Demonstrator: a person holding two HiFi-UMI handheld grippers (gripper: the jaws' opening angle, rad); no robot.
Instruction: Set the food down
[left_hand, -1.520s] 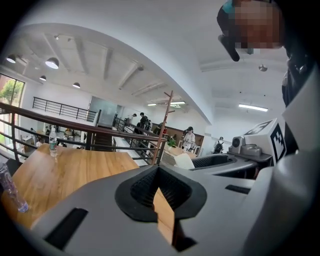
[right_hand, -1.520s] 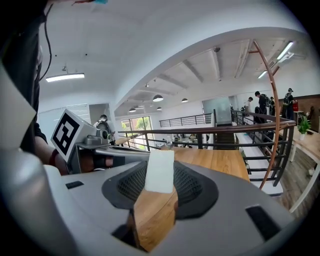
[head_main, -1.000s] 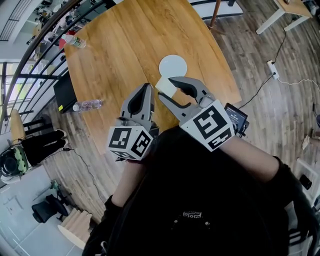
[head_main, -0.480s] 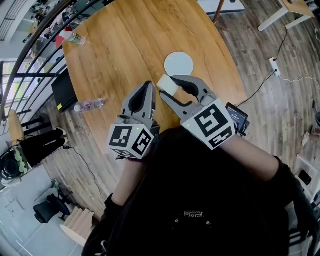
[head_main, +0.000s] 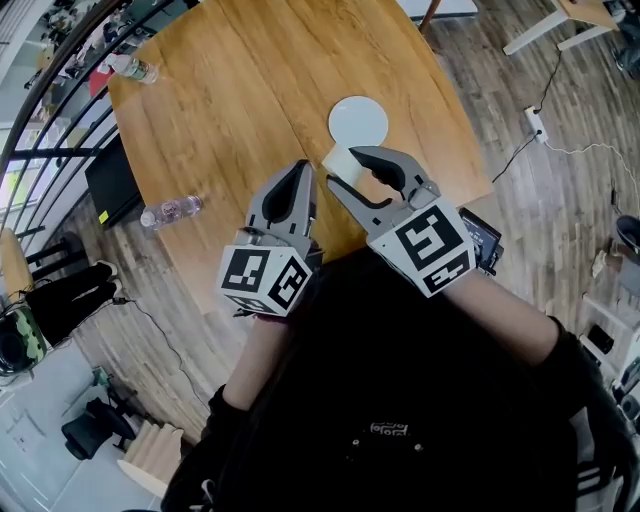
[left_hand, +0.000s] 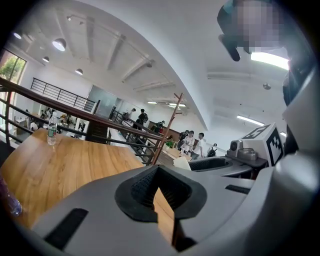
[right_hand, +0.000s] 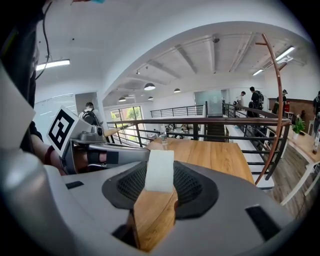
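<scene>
A pale cream block of food (head_main: 340, 160) sits between the jaws of my right gripper (head_main: 349, 165), which is shut on it above the near part of the round wooden table (head_main: 230, 90). The right gripper view shows the block (right_hand: 159, 171) upright between the pads of the right gripper (right_hand: 160, 175). A small white plate (head_main: 358, 121) lies on the table just beyond the block. My left gripper (head_main: 298, 172) hovers beside it on the left, shut and empty; its own view shows the left gripper's (left_hand: 157, 174) tips meeting. The block (left_hand: 182, 162) also shows there.
A water bottle (head_main: 170, 210) lies at the table's left edge and another bottle (head_main: 135, 70) lies at the far left. A black flat object (head_main: 108, 185) and a railing (head_main: 50, 110) flank the table. A power strip (head_main: 535, 125) lies on the floor to the right.
Both grippers have sunk a little and moved forward over the table. The block is still in the right gripper and now sits closer to the white plate.
</scene>
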